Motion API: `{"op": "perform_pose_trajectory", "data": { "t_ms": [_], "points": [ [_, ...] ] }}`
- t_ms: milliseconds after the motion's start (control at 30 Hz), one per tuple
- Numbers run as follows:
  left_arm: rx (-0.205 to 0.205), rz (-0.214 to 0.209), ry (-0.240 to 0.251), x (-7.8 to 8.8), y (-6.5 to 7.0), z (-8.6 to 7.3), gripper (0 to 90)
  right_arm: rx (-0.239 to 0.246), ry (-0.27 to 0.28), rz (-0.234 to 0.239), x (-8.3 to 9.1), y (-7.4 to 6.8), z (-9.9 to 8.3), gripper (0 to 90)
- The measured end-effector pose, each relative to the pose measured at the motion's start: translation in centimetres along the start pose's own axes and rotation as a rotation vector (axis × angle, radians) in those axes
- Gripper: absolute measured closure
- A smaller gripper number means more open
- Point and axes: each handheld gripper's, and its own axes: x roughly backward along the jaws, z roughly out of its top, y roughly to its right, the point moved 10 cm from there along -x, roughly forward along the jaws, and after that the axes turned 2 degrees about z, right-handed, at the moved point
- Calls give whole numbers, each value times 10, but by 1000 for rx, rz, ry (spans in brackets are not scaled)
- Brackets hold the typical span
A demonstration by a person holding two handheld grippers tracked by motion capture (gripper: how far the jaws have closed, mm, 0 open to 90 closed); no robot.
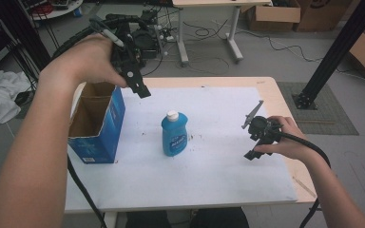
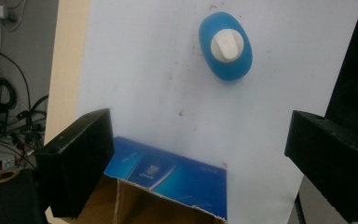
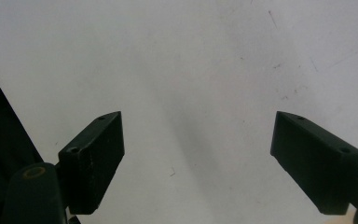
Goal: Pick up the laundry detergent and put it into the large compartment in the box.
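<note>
A blue bottle (image 1: 174, 134) with a white cap stands upright near the middle of the white sheet (image 1: 209, 171); from above it appears in the left gripper view as a blue oval (image 2: 225, 45). An open blue cardboard box (image 1: 96, 124) stands at the sheet's left edge, its flap and side in the left gripper view (image 2: 168, 175). My left gripper (image 1: 140, 89) is held high above the box's right side, jaws wide open and empty (image 2: 200, 163). My right gripper (image 1: 253, 154) hovers low over the sheet at the right, open and empty (image 3: 198, 158).
The wooden table (image 1: 275, 92) edge borders the sheet at the right and back. Beyond the table lie cables (image 1: 209, 33), a desk leg (image 1: 183, 38) and cardboard boxes (image 1: 273, 16). A black post (image 1: 332, 52) stands at the right.
</note>
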Motion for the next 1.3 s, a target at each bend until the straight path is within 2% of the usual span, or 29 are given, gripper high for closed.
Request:
{"op": "perform_pose_trajectory", "data": {
  "t_ms": [133,367,500,667,733,800,1133,1300],
  "points": [
    [12,5,-3,0,1,-2,87,5,3,1,0,0,2,172],
    [62,24,-19,-2,-5,-8,83,1,7,3,0,0,3,172],
    [72,23,-22,-4,-4,-7,86,-5,5,3,1,0,2,172],
    [88,34,-39,-12,-2,-1,90,-4,10,1,0,0,2,172],
    [97,20,-37,-16,1,1,89,-5,9,3,0,-1,1,172],
    [94,20,-38,-19,2,3,89,6,8,6,-1,-2,1,174],
    [108,-4,-37,-35,8,8,94,2,5,7,-4,0,-1,173],
    [138,7,-33,-44,8,11,82,1,5,9,-6,0,0,173]
  ]
}}
